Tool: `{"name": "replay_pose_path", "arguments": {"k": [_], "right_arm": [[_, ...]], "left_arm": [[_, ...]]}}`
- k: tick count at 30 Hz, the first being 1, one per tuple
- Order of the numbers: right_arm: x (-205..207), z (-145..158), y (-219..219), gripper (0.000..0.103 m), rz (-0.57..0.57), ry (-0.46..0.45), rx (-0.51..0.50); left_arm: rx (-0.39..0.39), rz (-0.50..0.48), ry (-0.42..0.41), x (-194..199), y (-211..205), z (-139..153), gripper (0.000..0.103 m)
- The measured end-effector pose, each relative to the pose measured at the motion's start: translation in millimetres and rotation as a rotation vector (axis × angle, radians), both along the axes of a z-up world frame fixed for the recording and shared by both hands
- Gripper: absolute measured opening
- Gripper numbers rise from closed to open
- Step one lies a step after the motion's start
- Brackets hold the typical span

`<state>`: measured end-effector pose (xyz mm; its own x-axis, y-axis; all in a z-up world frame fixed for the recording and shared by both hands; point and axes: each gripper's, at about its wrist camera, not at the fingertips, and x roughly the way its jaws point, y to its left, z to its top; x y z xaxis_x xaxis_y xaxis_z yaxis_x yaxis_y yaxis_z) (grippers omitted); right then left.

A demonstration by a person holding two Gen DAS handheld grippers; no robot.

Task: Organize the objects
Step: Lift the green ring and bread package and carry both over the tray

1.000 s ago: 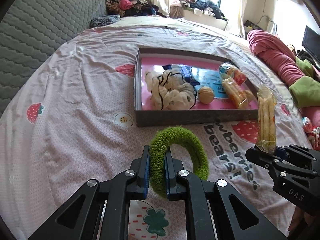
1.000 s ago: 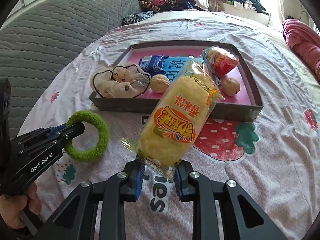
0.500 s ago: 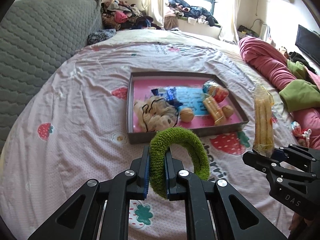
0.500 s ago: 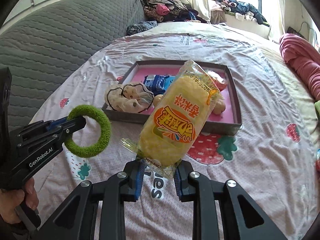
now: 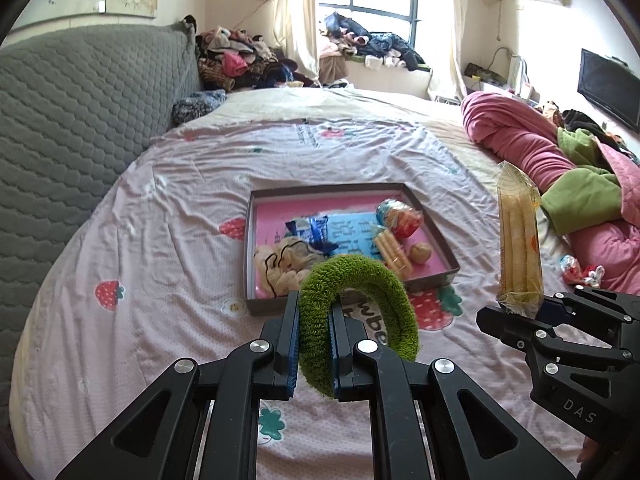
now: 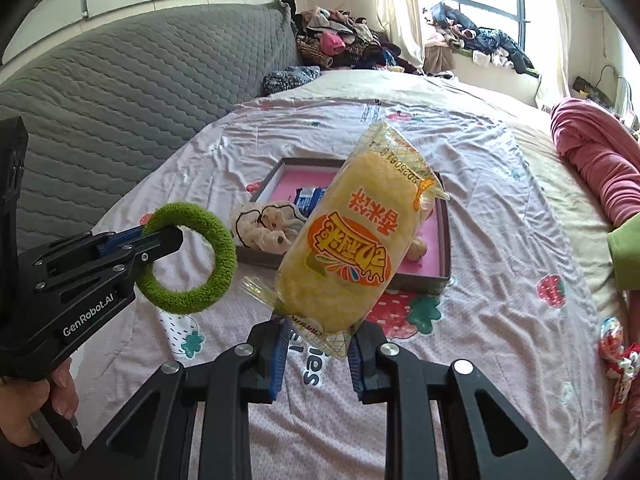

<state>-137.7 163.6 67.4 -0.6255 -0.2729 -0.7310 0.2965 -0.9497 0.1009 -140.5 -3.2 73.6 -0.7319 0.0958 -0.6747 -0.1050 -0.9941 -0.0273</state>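
My left gripper (image 5: 314, 344) is shut on a fuzzy green ring (image 5: 360, 280), held up over the bed; the same green ring (image 6: 192, 256) and left gripper (image 6: 160, 240) show at the left of the right wrist view. My right gripper (image 6: 316, 344) is shut on the bottom edge of a yellow snack packet (image 6: 352, 240), which stands upright in the right gripper (image 5: 516, 312) as seen from the left, where the snack packet (image 5: 518, 236) shows its side. Ahead lies a grey box with a pink floor (image 5: 446, 252), holding a cream pouch (image 5: 288, 264), blue wrappers, snacks and a walnut (image 5: 419, 253).
The pink strawberry-print bedsheet (image 5: 160, 240) spreads around the box. A grey quilted headboard (image 5: 80, 120) rises at left. Pink and green bedding (image 5: 560, 184) is piled at right, with small wrapped sweets (image 5: 576, 272) beside it. Clothes heaps (image 5: 360, 40) line the window at the back.
Both grippers have risen with their loads still gripped; the box and bed now look smaller and farther, and more of the room and window shows.
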Motion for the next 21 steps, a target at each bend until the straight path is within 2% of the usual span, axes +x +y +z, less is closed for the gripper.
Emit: {"name": "replay_pose_path", "arguments": {"k": [13,21], "right_arm": [[17.8,35.3,16.4,0.026,-0.012,0.062,0.001],[15.7,49.3,20.8,0.026,-0.006,0.085,0.014]], "left_arm": [[-0.011,-0.018,0.051,17.1,21.9,35.2,0.012],[-0.02,-0.022,0.066,11.8,29.1,47.3,0.012]]}}
